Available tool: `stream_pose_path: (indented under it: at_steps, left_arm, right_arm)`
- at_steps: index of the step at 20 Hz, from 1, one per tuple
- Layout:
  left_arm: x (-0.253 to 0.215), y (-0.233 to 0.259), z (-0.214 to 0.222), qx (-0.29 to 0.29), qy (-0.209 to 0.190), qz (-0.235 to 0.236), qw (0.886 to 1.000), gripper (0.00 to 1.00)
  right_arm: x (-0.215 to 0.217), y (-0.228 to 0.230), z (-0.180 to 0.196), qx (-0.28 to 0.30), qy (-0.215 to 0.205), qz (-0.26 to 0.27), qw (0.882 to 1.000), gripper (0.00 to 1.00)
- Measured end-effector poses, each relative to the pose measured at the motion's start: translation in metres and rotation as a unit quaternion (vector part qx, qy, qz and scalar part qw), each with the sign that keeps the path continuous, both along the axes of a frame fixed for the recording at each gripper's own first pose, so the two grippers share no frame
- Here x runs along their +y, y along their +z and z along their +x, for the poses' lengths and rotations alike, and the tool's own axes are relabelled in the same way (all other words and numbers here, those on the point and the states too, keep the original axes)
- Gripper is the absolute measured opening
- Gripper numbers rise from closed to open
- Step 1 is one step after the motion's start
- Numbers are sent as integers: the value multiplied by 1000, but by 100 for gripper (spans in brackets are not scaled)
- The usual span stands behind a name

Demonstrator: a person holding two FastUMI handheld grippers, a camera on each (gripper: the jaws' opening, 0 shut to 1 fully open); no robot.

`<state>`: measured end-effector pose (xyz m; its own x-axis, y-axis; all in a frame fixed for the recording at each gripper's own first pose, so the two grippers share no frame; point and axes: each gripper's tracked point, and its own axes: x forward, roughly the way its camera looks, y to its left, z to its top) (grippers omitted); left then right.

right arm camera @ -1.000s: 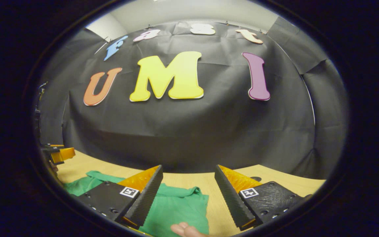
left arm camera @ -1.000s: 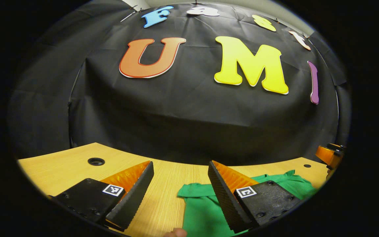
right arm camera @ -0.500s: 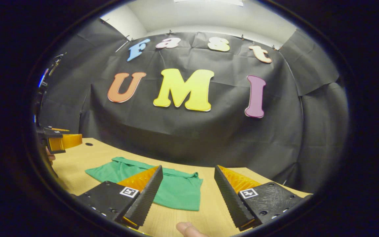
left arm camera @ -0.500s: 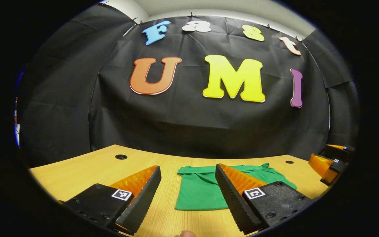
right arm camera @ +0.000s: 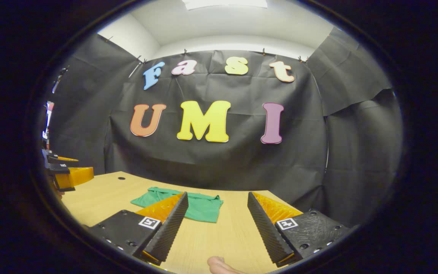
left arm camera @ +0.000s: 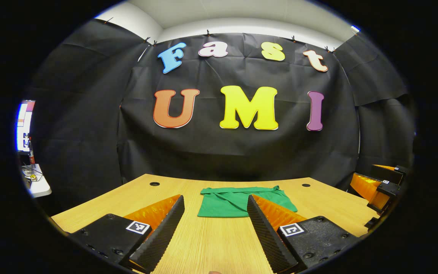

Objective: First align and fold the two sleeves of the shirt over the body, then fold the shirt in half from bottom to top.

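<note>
Hovering well short of folded green shirt (left arm camera: 238, 201) on wooden table (left arm camera: 333, 205); left gripper (left arm camera: 215, 228) and right gripper (right arm camera: 216, 224) gaping wide, gripping nothing.

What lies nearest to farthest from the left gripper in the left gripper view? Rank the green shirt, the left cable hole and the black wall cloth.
From the left gripper, which is open over the table:
1. Green shirt, folded flat, straight ahead, partly behind the right finger.
2. Left cable hole, ahead to the left, near the table's far edge.
3. Black wall cloth, hanging behind the table.
</note>
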<state>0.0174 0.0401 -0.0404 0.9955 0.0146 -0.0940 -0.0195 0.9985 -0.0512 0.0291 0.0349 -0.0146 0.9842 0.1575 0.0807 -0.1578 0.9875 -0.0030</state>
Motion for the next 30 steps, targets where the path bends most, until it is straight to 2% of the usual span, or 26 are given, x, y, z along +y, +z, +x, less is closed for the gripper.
stream_pose_path:
  at_steps: [5, 7, 9, 14, 16, 20, 30]
  left_arm:
    - [-22, 25, -50, -16, -14, 26, 999, 100]
    - [-21, 19, -61, -21, -7, 9, 1000, 100]
    - [-29, 5, -65, -12, -24, -12, 1000, 100]
    - [-16, -23, -64, 23, -27, -34, 999, 100]
    - [-11, -25, -62, 25, -25, -44, 998, 100]
    - [-2, -24, -62, 18, -14, -23, 999, 100]
    - [-7, -32, -59, 26, -18, -30, 999, 100]
  right_arm:
    - [-12, -2, -54, 6, 18, -5, 1000, 95]
    - [-13, 1, -66, -15, 24, -18, 999, 95]
    - [-15, -1, -73, -37, 23, -36, 998, 95]
    - [-4, -9, -75, -41, 12, -73, 996, 93]
    - [9, -11, -76, -35, 21, -79, 996, 95]
    - [21, -9, -73, -43, 29, -85, 995, 95]
    - [17, -15, -74, -52, 18, -98, 994, 97]
